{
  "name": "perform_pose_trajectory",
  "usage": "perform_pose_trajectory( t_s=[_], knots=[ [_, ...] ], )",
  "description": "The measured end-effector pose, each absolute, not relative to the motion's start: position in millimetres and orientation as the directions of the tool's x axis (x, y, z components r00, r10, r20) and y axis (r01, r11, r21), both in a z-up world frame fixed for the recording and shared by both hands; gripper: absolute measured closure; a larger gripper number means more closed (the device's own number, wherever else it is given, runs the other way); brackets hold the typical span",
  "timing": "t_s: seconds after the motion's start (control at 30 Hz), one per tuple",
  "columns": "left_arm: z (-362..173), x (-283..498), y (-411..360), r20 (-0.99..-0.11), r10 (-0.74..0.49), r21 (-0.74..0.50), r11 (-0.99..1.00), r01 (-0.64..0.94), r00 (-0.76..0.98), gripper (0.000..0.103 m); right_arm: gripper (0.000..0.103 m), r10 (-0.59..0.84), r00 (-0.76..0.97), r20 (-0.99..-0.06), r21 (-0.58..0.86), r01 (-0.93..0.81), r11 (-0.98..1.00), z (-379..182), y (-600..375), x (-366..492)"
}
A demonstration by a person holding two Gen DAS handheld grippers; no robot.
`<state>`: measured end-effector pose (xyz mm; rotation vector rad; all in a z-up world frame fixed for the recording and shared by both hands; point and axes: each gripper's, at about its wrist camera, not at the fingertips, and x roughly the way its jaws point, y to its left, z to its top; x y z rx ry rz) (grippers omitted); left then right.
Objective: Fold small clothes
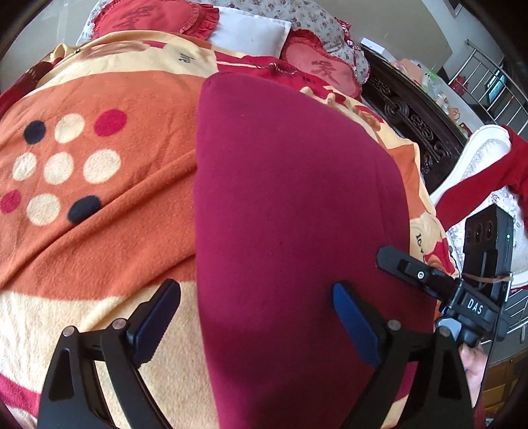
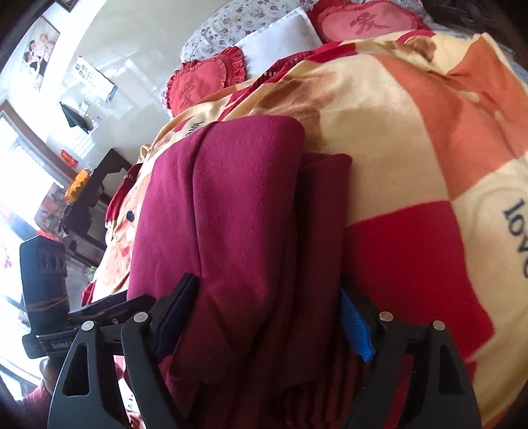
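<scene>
A dark red garment (image 1: 290, 204) lies folded lengthwise on the blanket. In the left wrist view my left gripper (image 1: 255, 283) is open, its wide-set fingers (image 1: 155, 316) astride the near end of the cloth without pressing it. My right gripper (image 1: 415, 272) reaches in from the right edge of the garment. In the right wrist view the garment (image 2: 231, 211) shows as stacked folds with a narrower layer on its right side. My right gripper (image 2: 267, 282) is open, and the cloth bulges between its pads, which stand apart from the fabric on the blue side.
An orange, cream and red blanket (image 1: 99, 204) with dots covers the bed. Heart-shaped red cushions (image 1: 316, 66) and a white pillow (image 1: 250, 31) lie at the head. A dark carved bed frame (image 1: 415, 125) runs along the right, and a red sleeve (image 1: 478, 184) shows beyond it.
</scene>
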<state>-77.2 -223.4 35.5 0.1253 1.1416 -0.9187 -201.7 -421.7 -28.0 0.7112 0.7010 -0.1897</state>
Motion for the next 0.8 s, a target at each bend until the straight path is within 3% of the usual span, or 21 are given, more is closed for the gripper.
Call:
perform_pose_trajectory(
  t_s=[0.17,0.33,0.4,0.47,0.53,0.8],
  knots=[
    [33,-79,-228,-0.818,-0.565,-0.357,0.642,0.678,0.105,0.007,0.037,0.079,0.766,-0.638,0.549,0.381,0.744,-31,-419,-195],
    [39,-86,-229,-0.822,-0.557,-0.335,0.641,0.691,0.117,0.02,0.063,0.079,0.769,-0.634,0.531,0.359,0.767,-25,-409,-193],
    [45,-89,-227,-0.821,-0.556,-0.326,0.641,0.695,0.129,0.032,0.075,0.062,0.771,-0.633,0.514,0.359,0.779,-17,-403,-195],
    [55,-91,-221,-0.817,-0.561,-0.32,0.635,0.703,0.134,0.041,0.079,0.066,0.785,-0.616,0.524,0.346,0.778,-7,-399,-198],
    [64,-94,-214,-0.817,-0.56,-0.311,0.629,0.713,0.137,0.046,0.081,0.066,0.791,-0.608,0.523,0.337,0.783,2,-392,-200],
    [98,-106,-149,-0.823,-0.531,-0.259,0.668,0.698,0.202,0.047,0.082,0.155,0.798,-0.582,0.551,0.247,0.797,31,-340,-198]
  ],
)
